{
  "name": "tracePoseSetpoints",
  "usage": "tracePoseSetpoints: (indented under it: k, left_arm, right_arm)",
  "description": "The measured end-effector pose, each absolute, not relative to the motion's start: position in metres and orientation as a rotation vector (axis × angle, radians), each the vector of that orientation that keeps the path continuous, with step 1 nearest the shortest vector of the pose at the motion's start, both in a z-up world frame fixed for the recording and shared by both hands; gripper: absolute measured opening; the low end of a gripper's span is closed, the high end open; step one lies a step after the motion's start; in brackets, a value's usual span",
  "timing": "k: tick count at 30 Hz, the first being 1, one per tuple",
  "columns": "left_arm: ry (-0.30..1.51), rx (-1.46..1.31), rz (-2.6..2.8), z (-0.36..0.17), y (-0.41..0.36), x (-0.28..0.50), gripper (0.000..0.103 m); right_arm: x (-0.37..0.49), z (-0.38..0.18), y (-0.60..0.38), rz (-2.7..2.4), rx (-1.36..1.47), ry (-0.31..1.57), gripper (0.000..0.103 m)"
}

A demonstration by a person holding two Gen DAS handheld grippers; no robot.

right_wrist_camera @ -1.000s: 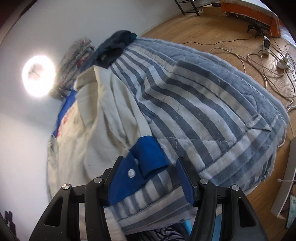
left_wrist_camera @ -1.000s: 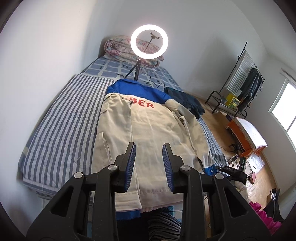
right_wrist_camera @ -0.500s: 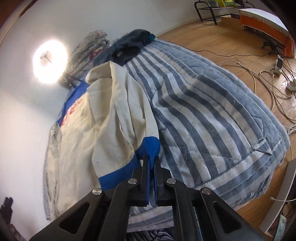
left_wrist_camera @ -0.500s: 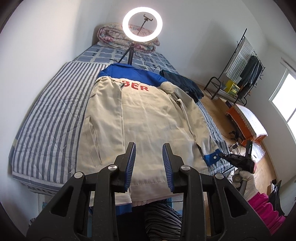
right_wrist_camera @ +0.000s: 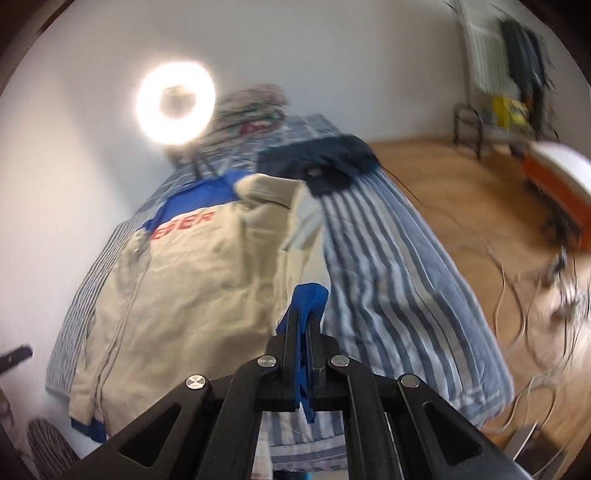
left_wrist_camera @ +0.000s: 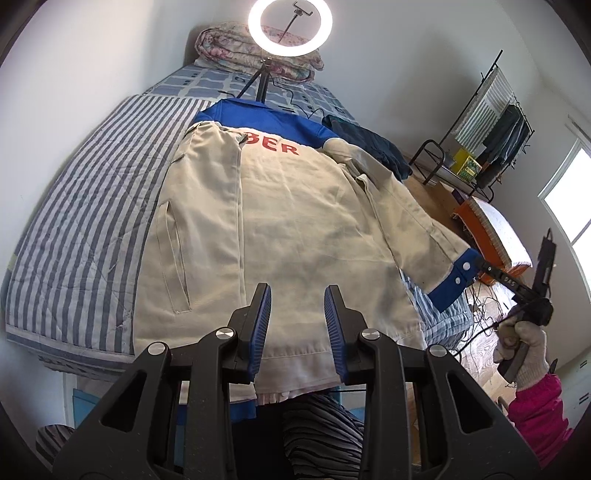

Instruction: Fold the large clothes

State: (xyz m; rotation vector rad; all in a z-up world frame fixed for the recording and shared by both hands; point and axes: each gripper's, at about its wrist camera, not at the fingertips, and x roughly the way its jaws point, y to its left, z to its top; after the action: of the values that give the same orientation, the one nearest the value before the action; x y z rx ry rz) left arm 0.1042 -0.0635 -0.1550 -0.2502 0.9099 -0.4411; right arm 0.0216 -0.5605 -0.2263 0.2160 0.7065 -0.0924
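Observation:
A beige jacket (left_wrist_camera: 295, 221) with a blue yoke and red letters lies back-up on the striped bed cover (left_wrist_camera: 92, 203). My left gripper (left_wrist_camera: 297, 321) hovers over its near hem, fingers apart with nothing between them. My right gripper (right_wrist_camera: 303, 325) is shut on the sleeve's blue cuff (right_wrist_camera: 310, 299) and holds it up off the bed. In the left wrist view that cuff (left_wrist_camera: 452, 284) hangs raised at the bed's right side, pinched by the right gripper (left_wrist_camera: 480, 263), which a white-gloved hand (left_wrist_camera: 524, 347) in a pink sleeve holds. The jacket (right_wrist_camera: 184, 295) looks blurred in the right wrist view.
A ring light (left_wrist_camera: 290, 27) on a tripod and a folded quilt (left_wrist_camera: 229, 55) stand at the bed's far end. A dark blue garment (left_wrist_camera: 369, 144) lies by the jacket's right shoulder. On the wooden floor to the right are a clothes rack (left_wrist_camera: 491, 122) and cables (right_wrist_camera: 517, 295).
My right gripper closed on the blue cuff, then rose and rolled, lifting the sleeve off the bed. My left gripper sank closer to the jacket's hem, jaws unchanged.

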Motion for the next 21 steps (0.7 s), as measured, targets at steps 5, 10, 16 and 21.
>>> tracePoseSetpoints:
  k: [5,10,16,21]
  left_arm:
    - [0.915,-0.269,-0.427,-0.161,-0.058,0.106,0.029]
    - [0.939,-0.303,-0.395,-0.173,-0.050,0.114,0.029]
    - [0.990,-0.320,-0.383,-0.194,-0.051,0.121,0.029]
    - [1.045,-0.362,-0.445,-0.211,-0.067,0.125,0.029]
  right_arm:
    - [0.033,-0.216,-0.486,0.074,-0.015,0.735,0.000]
    - [0.033,-0.254,-0.402,0.297,-0.230,0.825,0.000]
    - [0.017,-0.318,-0.344,0.502,-0.413,0.979,0.000]
    - [0.001,-0.315,-0.352,0.551,-0.374,0.972,0.011]
